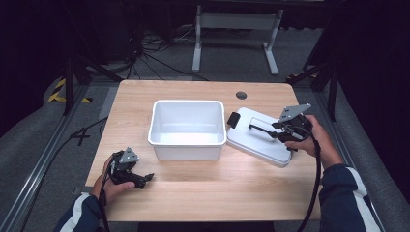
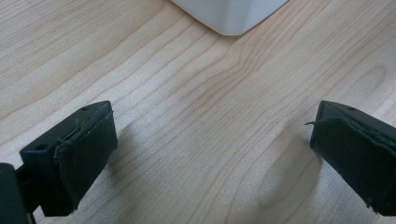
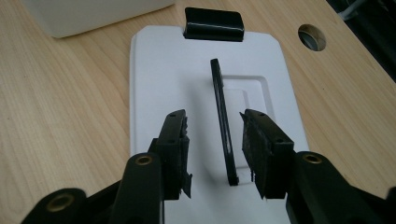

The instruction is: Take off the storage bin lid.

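Lid not yet lifted, tub uncovered.

My left gripper [image 1: 145, 178] rests on the pale wooden table [image 1: 203, 193], jaws spread wide on nothing. The empty white rectangular plastic tub [image 1: 187, 128] sits mid-table. Just right of it lies the flat white plastic lid [image 3: 187, 79]; my right gripper [image 3: 212, 149] straddles its upright black handle [image 3: 223, 123], jaws parted, not yet clamped. I judge gripping and placing remain.

Text on bin [image 1: 187, 129]: none readable.
Text on lid [image 3: 205, 93]: none; plain white, black clip unmarked.
Desk [image 1: 193, 188]: bare wood grain, no labels.
Floor: yellow-black hazard stripes [image 1: 60, 92], no lettering.
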